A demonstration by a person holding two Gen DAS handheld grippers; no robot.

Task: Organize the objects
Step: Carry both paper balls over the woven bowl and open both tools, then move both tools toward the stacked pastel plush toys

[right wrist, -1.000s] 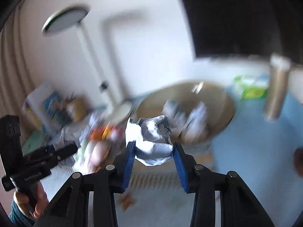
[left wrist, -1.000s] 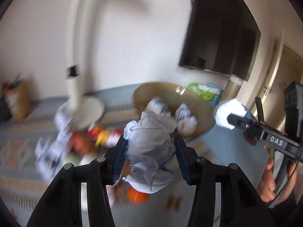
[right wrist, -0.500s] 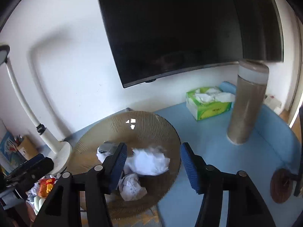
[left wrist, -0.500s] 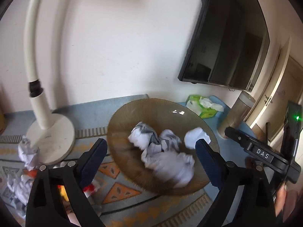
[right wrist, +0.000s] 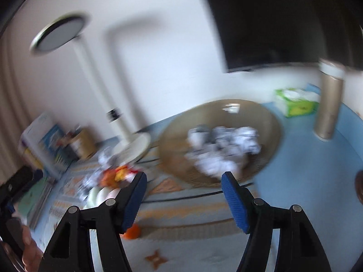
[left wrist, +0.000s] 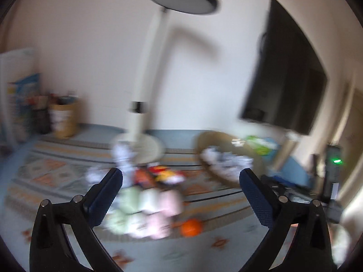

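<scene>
Nearest to me, the left gripper (left wrist: 180, 182) is spreading its jaws wide with nothing between them, and the right gripper (right wrist: 182, 184) is opening too, its blue pads bare and empty.

Just beyond the jaws, on the patterned mat (left wrist: 56, 174), pale pastel soft things (left wrist: 147, 206) are lying in a blurred heap beside a small orange ball (left wrist: 191, 226). A little farther, loose crumpled paper balls (left wrist: 123, 158) and a red-and-yellow wrapper or toy (left wrist: 163, 174) are sitting near the lamp's round base.

To the right, the woven bowl (right wrist: 267, 122) is holding several paper wads (right wrist: 223, 145) piled together. These look feather-light, soft and springy, so I would guess a gentle pinch across the middle of a wad is enough; squeezed loosely, one could slip out.

Farther right, a green tissue box (right wrist: 296, 104) and a tall tan cylinder (right wrist: 327, 104) are standing on the blue desk (right wrist: 317, 176). At the back, a white desk lamp (left wrist: 147, 68) is rising against the pale wall, with a dark screen (left wrist: 285, 68) on the right.
</scene>
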